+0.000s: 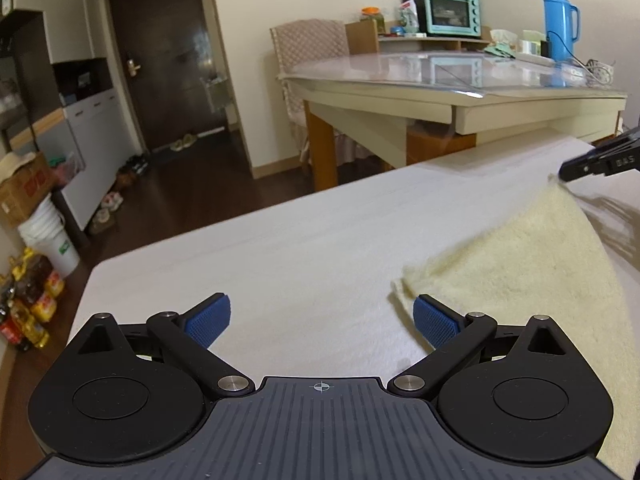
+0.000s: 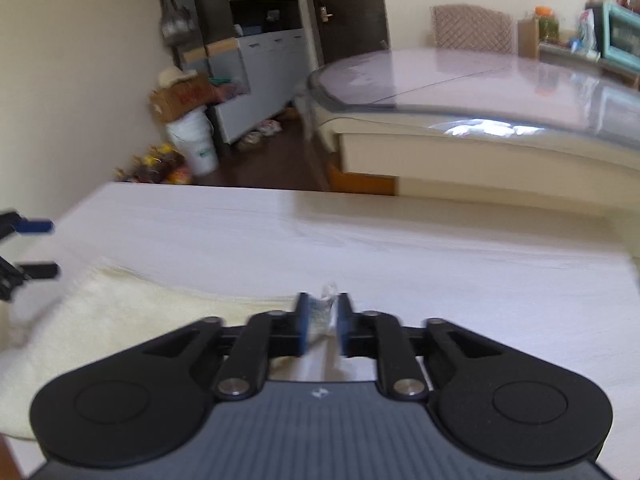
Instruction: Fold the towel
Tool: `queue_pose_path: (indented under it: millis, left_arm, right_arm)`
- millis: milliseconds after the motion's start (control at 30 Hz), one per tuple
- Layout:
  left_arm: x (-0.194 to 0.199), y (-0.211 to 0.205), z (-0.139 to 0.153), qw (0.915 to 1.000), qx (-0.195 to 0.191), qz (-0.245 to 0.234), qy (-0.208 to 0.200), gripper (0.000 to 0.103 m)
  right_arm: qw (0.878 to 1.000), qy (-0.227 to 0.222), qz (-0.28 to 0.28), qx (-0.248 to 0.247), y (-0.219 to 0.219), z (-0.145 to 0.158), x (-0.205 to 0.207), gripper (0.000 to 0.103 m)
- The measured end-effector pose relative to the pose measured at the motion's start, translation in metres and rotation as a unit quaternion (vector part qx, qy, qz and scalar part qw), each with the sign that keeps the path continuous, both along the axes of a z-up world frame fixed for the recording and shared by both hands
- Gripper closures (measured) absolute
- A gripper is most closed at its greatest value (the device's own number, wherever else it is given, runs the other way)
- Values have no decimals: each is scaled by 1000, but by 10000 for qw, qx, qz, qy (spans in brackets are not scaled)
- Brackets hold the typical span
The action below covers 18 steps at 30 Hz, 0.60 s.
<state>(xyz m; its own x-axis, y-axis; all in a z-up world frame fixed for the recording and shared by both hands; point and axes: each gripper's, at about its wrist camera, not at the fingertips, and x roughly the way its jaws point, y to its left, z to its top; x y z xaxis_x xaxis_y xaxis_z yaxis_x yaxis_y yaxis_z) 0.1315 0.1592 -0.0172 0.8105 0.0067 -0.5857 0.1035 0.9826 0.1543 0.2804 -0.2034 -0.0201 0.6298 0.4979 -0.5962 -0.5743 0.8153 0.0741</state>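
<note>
A pale cream towel (image 1: 520, 272) of thick, fuzzy terry lies on the white table (image 1: 280, 264), whose surface shows a faint, matte wood-like grain. In the left wrist view the cloth rises from the tabletop into a tapering, tent-like peak at the right edge of the frame, where the right gripper (image 1: 568, 171) pinches its far corner off the surface; a dark shadow falls on the table behind the raised edge.

The left gripper (image 1: 322, 320) hovers low over the table with its jaws spread wide and holding nothing. Its blue, ribbed rubber pads (image 1: 212, 320) sit on black linkage arms, and the right-hand pad is just beside the towel's near, rounded corner; whether it touches cannot be told.

In the right wrist view, which is blurred, the right gripper (image 2: 323, 316) has its jaws drawn close together on a small bunch of the towel (image 2: 120, 320), with a whitish tag or hem (image 2: 326, 300) poking up between the pads. The rest of the cloth spreads to the left in soft folds, toward the left gripper (image 2: 36, 248) at the frame's edge.
</note>
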Motion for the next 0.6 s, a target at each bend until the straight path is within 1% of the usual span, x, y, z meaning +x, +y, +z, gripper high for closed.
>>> queue_pose_path:
  millis: [33,67,100,167,233,267,433,533,567,600]
  left_arm:
    - [1,-1,0,10000,-5,-1,-2,2]
    - [1,-1,0,10000,16,14,-5,2]
    - [0,-2,0,10000,64,46,-10,2]
    - [-2,-1,0,9999,92,92,-13,2]
    - [-7,2,0,9999,65,132,-12,2]
    - [-9,3,0,9999,52,152,-11,2]
    - [-21,11,0,9997,-14,250,-9,2]
    - [-28,16,0,9995,-54,309,-7,2]
    - [-30,17,0,9994,-67,329,-7,2]
    - [-32,19,0,9994,-80,349,-6,2]
  right_arm:
    - [9999,-119,88,43,4,7,-7,71]
    - [9993,-178,297,163,12,15,-16,71]
    - [9974,-179,639,295,24,23,-25,71]
    - [9931,-66,1117,343,47,27,-33,68]
    - [9861,128,1637,250,77,28,-39,59]
    - [9815,217,1898,144,97,24,-42,59]
    - [9642,549,2589,-168,168,6,-56,58]
    - [9629,596,2614,-292,190,-1,-59,53]
    - [9634,576,2597,-336,193,-2,-60,54]
    - [9641,546,2572,-365,195,-3,-60,59]
